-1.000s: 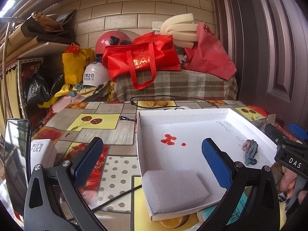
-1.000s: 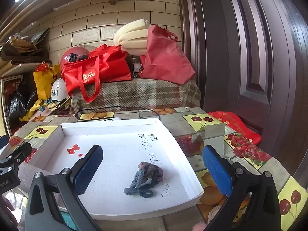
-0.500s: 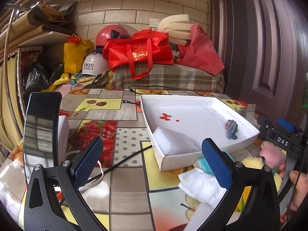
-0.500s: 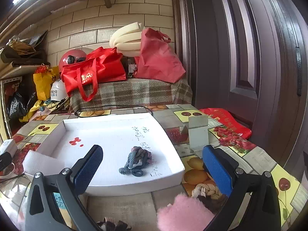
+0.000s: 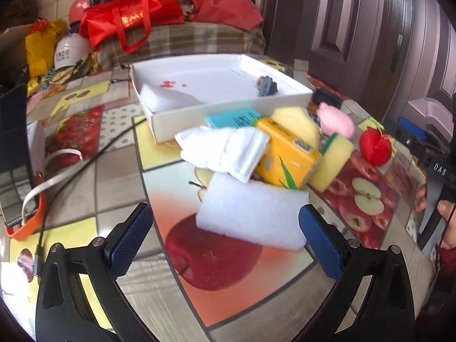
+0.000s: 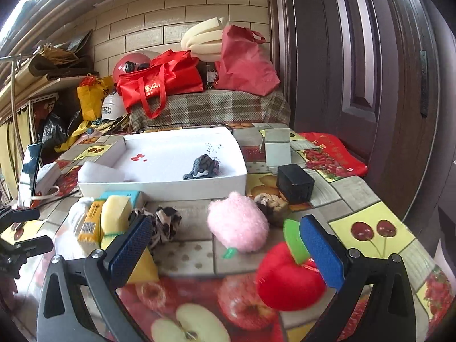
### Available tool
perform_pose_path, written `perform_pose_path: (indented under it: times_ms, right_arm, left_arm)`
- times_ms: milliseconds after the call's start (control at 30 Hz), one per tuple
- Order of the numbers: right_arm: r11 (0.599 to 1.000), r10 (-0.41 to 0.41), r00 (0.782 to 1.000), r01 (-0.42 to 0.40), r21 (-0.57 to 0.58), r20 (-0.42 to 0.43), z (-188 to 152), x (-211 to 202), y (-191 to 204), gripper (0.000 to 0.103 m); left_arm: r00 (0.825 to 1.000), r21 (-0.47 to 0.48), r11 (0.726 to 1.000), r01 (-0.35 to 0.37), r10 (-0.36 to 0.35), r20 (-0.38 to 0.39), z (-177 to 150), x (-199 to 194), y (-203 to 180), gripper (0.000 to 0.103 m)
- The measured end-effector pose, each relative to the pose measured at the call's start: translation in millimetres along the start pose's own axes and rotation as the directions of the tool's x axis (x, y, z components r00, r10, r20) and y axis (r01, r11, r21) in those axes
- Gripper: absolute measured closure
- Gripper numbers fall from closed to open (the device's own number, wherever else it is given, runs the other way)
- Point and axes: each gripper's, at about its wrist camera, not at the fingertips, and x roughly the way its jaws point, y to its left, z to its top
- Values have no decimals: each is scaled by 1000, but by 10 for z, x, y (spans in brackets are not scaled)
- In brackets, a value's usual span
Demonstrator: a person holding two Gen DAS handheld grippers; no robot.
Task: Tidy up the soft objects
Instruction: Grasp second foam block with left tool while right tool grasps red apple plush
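Observation:
A white box [image 5: 228, 107] [image 6: 159, 188] holds a white foam block [image 5: 168, 99] and a grey-pink knotted rope [image 5: 267, 85] [image 6: 202, 167]. In front of it lie soft items: a white foam slab [image 5: 250, 216], a white cloth [image 5: 225, 149], an orange tissue pack [image 5: 285, 154], yellow sponges [image 5: 333, 159], a pink fluffy toy [image 6: 238, 226] and a red plush apple [image 6: 287, 279]. My left gripper [image 5: 225, 239] is open, just short of the foam slab. My right gripper [image 6: 228, 248] is open; the plush apple lies by its right finger.
A phone [image 5: 12, 154] with a cable and an orange strap stands at the left. A black box [image 6: 295, 183] and a small white stand [image 6: 278, 149] sit right of the white box. Bags and helmets pile up behind the table. A door is at the right.
Both grippers have pulled back from the white box toward the table's near side and tipped down. The pile of soft items has come into view. Both stayed open.

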Motion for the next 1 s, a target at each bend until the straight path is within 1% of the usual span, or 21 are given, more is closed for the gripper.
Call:
perform_pose_path:
  times_ms: [67, 100, 200, 267, 333, 400, 467, 533, 567, 667, 700, 733, 767, 800, 867, 900, 967, 1000]
  right_arm:
    - [999, -34, 999, 35, 25, -40, -45, -92, -235, 0]
    - [998, -37, 997, 40, 50, -72, -66, -94, -361, 0]
    - [990, -7, 989, 27, 136, -147, -96, -47, -703, 0]
    - [987, 12, 981, 19, 159, -192, -106, 30, -807, 0]
    - [987, 43, 970, -5, 158, -237, -119, 129, -791, 0]
    - [994, 54, 959, -25, 106, -279, -130, 227, -671, 0]
    - [999, 24, 961, -17, 28, -276, -136, 288, -532, 0]
    - [999, -11, 954, 1, -34, -299, -126, 429, -412, 0]
    - [999, -24, 945, 9, -47, -325, -129, 524, -378, 0]
    - [998, -49, 904, 31, -48, -424, -196, 761, -375, 1]
    - [999, -43, 893, 27, -41, -448, -215, 804, -388, 6]
    - [999, -33, 898, 23, -29, -440, -209, 781, -408, 9]
    - [1000, -27, 907, 21, -20, -420, -196, 733, -425, 26]
    - [1000, -19, 913, 15, -14, -408, -183, 697, -431, 40]
    - [1000, 3, 919, -7, -9, -394, -180, 637, -428, 41]
    - [1000, 13, 926, -17, -7, -378, -175, 589, -429, 42]
    - [1000, 16, 944, -21, -10, -331, -159, 460, -437, 42]
    - [1000, 21, 956, -25, -10, -293, -142, 371, -438, 42]
  left_arm:
    - [1000, 44, 999, -7, 7, -14, -34, 16, -114, 0]
    - [1000, 69, 997, -18, 19, -17, -43, 20, -167, 0]
    - [998, 134, 991, -32, 40, -55, -64, 93, -293, 0]
    - [997, 149, 988, -24, 35, -69, -61, 129, -336, 0]
    - [997, 142, 990, -18, 28, -73, -50, 148, -329, 0]
    - [995, 139, 990, -14, 28, -97, -25, 209, -327, 0]
    - [992, 140, 990, -20, 37, -122, -3, 275, -335, 0]
    - [989, 142, 990, -26, 46, -139, 12, 320, -337, 0]
    - [989, 140, 990, -26, 46, -142, 13, 325, -334, 0]
    - [989, 120, 993, -15, 32, -143, 2, 317, -291, 6]
    - [989, 110, 994, -12, 27, -143, -3, 313, -273, 9]
    - [990, 99, 995, -7, 21, -140, -5, 303, -252, 10]
    - [990, 95, 995, -6, 19, -137, -3, 294, -246, 11]
    - [991, 94, 996, -5, 17, -133, -4, 284, -250, 12]
    - [993, 100, 995, 1, 10, -114, -27, 225, -268, 12]
    - [995, 101, 995, 3, 7, -99, -42, 178, -282, 12]
    - [998, 96, 995, 12, -6, -61, -88, 51, -306, 12]
    - [1000, 94, 996, 2, 0, -18, -107, -49, -316, 12]
